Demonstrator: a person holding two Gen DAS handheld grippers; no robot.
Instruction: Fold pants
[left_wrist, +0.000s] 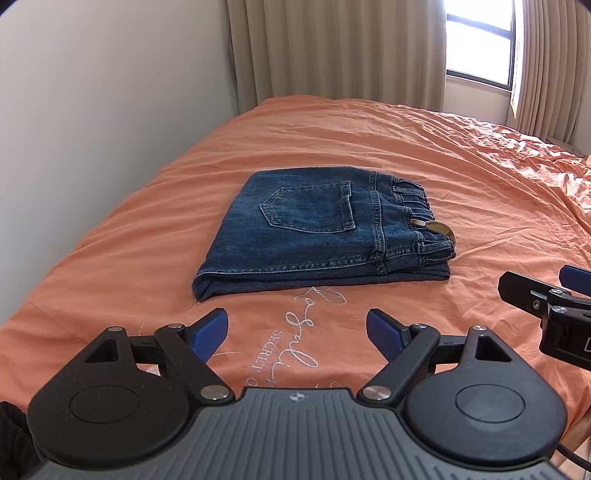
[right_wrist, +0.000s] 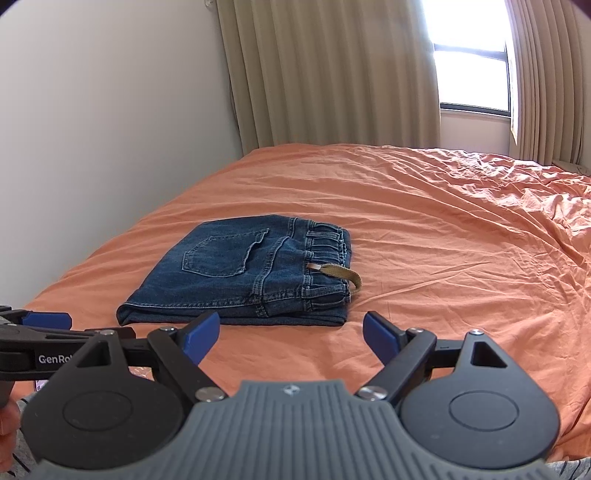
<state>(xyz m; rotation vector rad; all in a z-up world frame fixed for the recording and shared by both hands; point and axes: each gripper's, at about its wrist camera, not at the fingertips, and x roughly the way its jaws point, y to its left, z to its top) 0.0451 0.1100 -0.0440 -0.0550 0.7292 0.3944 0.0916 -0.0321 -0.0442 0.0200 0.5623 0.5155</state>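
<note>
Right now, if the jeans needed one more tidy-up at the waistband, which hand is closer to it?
Probably the right gripper: its open fingers face the waistband end of the folded jeans. The left gripper, also open, faces the folded edge.

Orange-sheeted bed (left_wrist: 424, 155), white wall (left_wrist: 110, 92), beige curtains (left_wrist: 332, 48), bright window (left_wrist: 480, 40).

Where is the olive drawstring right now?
In both wrist views the olive drawstring pokes out of the folded jeans' waistband, on their right end, lying against the orange bedsheet.
</note>
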